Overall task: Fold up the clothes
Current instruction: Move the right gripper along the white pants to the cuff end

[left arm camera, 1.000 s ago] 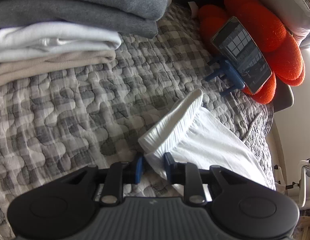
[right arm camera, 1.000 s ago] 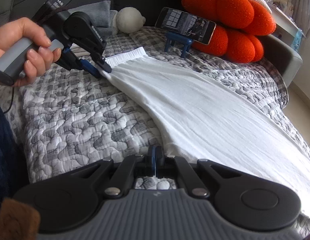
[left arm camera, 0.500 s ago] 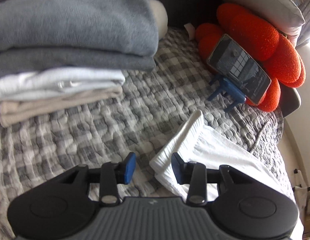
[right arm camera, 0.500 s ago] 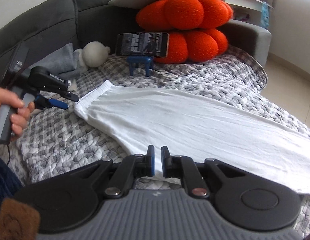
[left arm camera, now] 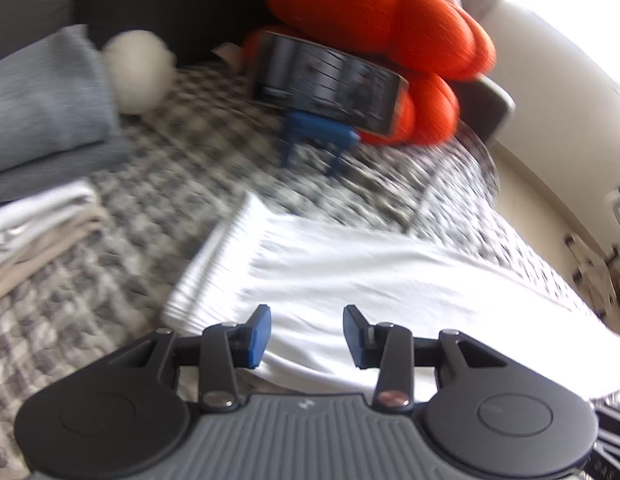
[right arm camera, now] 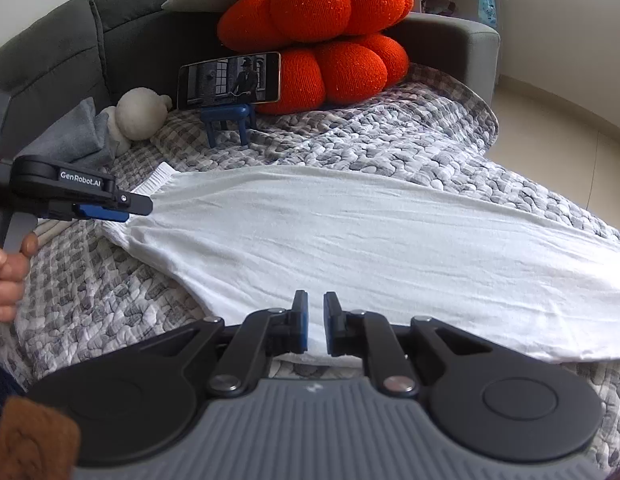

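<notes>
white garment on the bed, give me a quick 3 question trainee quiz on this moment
1. True or false: the left gripper is clamped on the white garment.
2. What props up the phone? A) blue stand B) grey pillow C) folded stack
3. Fill in: the right gripper has its jaws slightly ____ over the garment's near edge.

Key: 1 false, its jaws are wide open; 2 A, the blue stand; 3 apart.

Home living room; grey sofa (right arm camera: 62,52); quilted cover (right arm camera: 390,136); orange cushions (right arm camera: 314,28)
</notes>
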A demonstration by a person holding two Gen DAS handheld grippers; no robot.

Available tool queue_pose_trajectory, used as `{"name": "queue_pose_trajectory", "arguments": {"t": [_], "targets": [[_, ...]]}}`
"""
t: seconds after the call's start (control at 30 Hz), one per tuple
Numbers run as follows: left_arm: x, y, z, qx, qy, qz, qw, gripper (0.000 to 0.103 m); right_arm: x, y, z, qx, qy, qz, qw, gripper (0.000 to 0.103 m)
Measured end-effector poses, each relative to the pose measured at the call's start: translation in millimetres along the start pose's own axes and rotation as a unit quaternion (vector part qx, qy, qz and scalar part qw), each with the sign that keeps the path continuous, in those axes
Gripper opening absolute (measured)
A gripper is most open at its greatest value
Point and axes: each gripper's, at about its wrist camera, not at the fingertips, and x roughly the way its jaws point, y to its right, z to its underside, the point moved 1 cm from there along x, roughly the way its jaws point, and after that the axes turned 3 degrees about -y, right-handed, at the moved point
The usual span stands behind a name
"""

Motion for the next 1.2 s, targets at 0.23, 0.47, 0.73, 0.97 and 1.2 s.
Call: {"name": "queue_pose_trajectory", "arguments": {"t": [0.23,0.47,0.73,0.97,1.2], "targets": [[21.6,28.4,15.1,0.057,-0.041,-0.005,0.9975,0.043,14.4,3.2,5.8,0.0,-0.023,0.001,1.0,0.014],[20.4,33.2,16.6,0.075,-0.034,-0.016,0.9965,0.043,12.5,5.9,4.6,0.003,-0.014,0.003,1.0,0.014],[24.5,44.2,20.7,0.106,-0.037,-0.013,0.9935,0.051,17.9,14.7,5.7,0.009,-0.027,0.007,1.0,0.015],[24.6,43.3,23.1,0.11,-0.038,-0.016,0.9931,0.051,11.9,59.8,3.7,0.063,-0.021,0.033,0.997,0.015],[24.3,43.9,22.6,0.109,-0.038,-0.017,0.9931,0.051,-1.0,109.2,7.2,0.118,-0.016,0.075,0.99,0.015]]}}
